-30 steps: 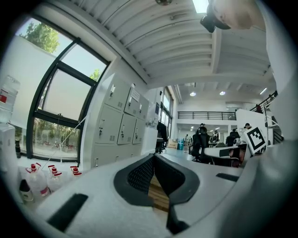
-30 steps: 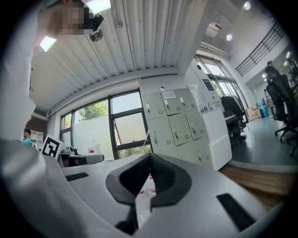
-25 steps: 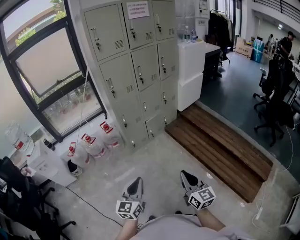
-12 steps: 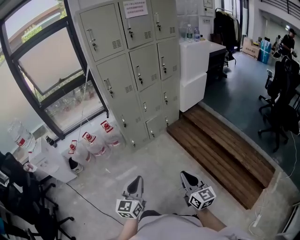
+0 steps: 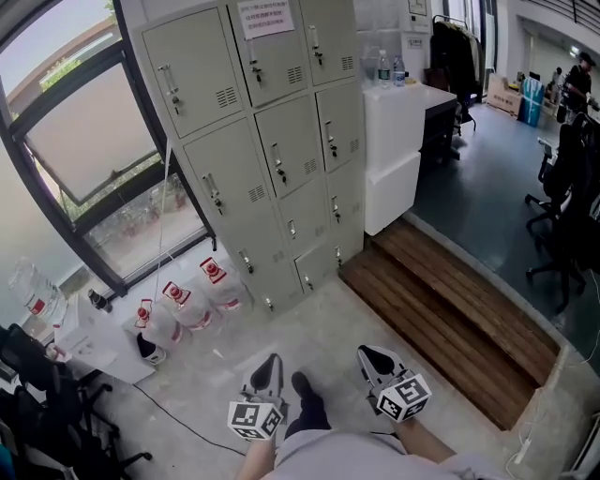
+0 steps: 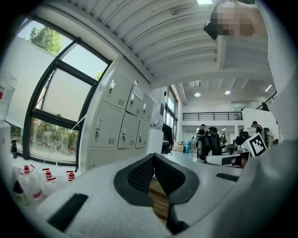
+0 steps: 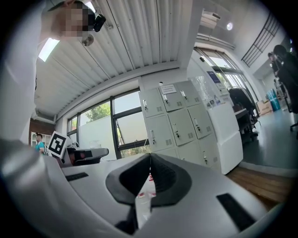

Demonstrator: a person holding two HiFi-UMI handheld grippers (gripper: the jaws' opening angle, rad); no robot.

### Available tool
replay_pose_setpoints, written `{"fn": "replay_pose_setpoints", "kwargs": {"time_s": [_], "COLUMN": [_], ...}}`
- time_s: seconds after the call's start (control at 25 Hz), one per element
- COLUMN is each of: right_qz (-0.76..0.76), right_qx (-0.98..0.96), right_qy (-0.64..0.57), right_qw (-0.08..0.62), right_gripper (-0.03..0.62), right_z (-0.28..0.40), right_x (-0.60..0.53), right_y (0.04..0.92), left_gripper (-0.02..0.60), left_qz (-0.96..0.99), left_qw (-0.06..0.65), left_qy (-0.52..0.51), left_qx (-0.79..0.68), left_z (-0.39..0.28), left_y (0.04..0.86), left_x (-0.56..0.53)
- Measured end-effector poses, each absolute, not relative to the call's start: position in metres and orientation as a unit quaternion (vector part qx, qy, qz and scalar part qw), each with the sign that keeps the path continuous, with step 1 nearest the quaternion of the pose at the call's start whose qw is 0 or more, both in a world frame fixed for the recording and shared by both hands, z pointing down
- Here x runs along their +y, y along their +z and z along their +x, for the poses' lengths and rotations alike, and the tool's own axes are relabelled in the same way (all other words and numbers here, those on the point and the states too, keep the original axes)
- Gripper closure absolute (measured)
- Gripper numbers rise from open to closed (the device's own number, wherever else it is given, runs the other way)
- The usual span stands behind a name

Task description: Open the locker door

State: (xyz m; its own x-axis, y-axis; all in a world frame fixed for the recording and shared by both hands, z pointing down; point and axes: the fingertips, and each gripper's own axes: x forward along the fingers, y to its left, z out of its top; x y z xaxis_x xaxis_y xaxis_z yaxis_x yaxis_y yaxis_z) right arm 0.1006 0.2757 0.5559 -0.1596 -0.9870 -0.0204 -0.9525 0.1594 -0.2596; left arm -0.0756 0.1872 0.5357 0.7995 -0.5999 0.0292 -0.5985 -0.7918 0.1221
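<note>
A grey locker bank (image 5: 272, 141) with three columns of doors stands ahead against the wall, all doors closed, each with a small handle (image 5: 278, 167). A paper notice (image 5: 265, 17) is stuck on a top door. It also shows in the left gripper view as the locker bank (image 6: 122, 125) and in the right gripper view as the locker bank (image 7: 179, 123). My left gripper (image 5: 269, 367) and right gripper (image 5: 367, 358) are held low near my body, far from the lockers. Both are shut with nothing between the tips.
Several water jugs with red caps (image 5: 187, 298) sit on the floor left of the lockers, under a large window (image 5: 89, 141). A white cabinet (image 5: 398, 150) adjoins the lockers on the right. A wooden step (image 5: 450, 309) runs to the right. Office chairs (image 5: 572, 216) stand beyond.
The view has moved closer to the lockers and a foot now shows between the grippers. Both grippers stay low and shut.
</note>
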Motion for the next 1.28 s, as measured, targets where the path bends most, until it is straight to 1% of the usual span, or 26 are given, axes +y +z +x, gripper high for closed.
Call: {"fn": "replay_pose_setpoints", "kwargs": {"time_s": [0.28, 0.48, 0.64, 0.92, 1.28], "right_qz": [-0.661, -0.665, -0.665, -0.639, -0.577], "right_qx": [0.740, 0.739, 0.740, 0.762, 0.811], "right_qy": [-0.094, -0.075, -0.066, -0.066, -0.073], "right_qw": [0.086, 0.074, 0.076, 0.078, 0.056], "right_gripper": [0.582, 0.581, 0.581, 0.580, 0.580], "right_z": [0.127, 0.135, 0.139, 0.144, 0.155], "right_x": [0.121, -0.012, -0.087, -0.155, -0.207], "right_y": [0.568, 0.545, 0.527, 0.520, 0.517], "left_gripper": [0.572, 0.572, 0.572, 0.572, 0.572], "left_qz": [0.957, 0.966, 0.967, 0.964, 0.933], "left_qw": [0.069, 0.048, 0.045, 0.050, 0.053], "left_qy": [-0.023, -0.029, -0.036, -0.051, -0.051], "left_qx": [-0.281, -0.251, -0.250, -0.255, -0.353], "left_z": [-0.046, -0.027, -0.019, -0.009, -0.023], "left_y": [0.538, 0.508, 0.494, 0.488, 0.490], "left_x": [0.023, -0.107, -0.184, -0.237, -0.264]}}
